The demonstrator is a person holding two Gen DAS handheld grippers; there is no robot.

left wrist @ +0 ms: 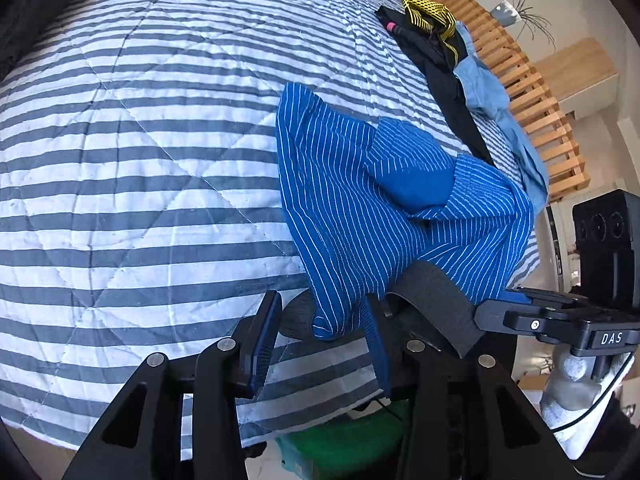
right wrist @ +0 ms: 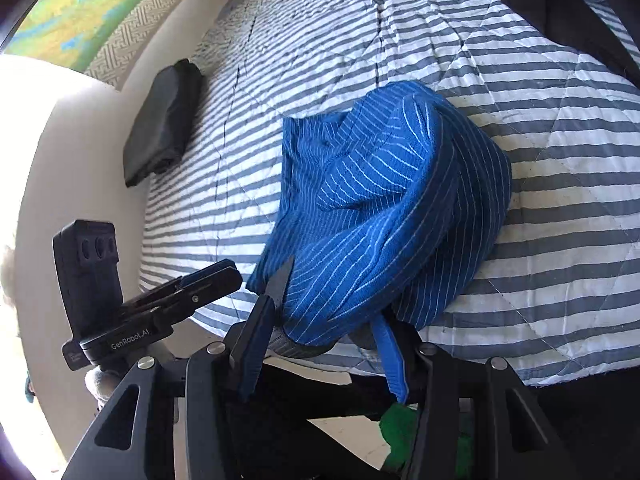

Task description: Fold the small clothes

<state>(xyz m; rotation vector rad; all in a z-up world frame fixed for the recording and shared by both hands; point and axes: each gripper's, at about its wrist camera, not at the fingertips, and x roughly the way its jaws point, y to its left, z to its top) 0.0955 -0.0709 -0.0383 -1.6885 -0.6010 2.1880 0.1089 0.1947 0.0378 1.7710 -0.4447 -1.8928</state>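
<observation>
Now: blue striped garment [left wrist: 384, 200] crumpled on striped quilt [left wrist: 140, 140]; left gripper [left wrist: 320, 334] and right gripper [right wrist: 324, 330] both parted, hem between, unclamped.

Grey-white striped quilt [left wrist: 140, 140] on bed; wooden slatted headboard [left wrist: 532, 92]; green bin [left wrist: 340, 448] below; painting [right wrist: 92, 4] on wall.

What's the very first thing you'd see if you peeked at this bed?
A bright blue striped garment, lying crumpled near the edge of the grey-and-white striped quilt. Its lower folds hang between the open fingers of the left gripper and the right gripper. Farther back, a pile of clothes lies beside a wooden slatted headboard.
</observation>
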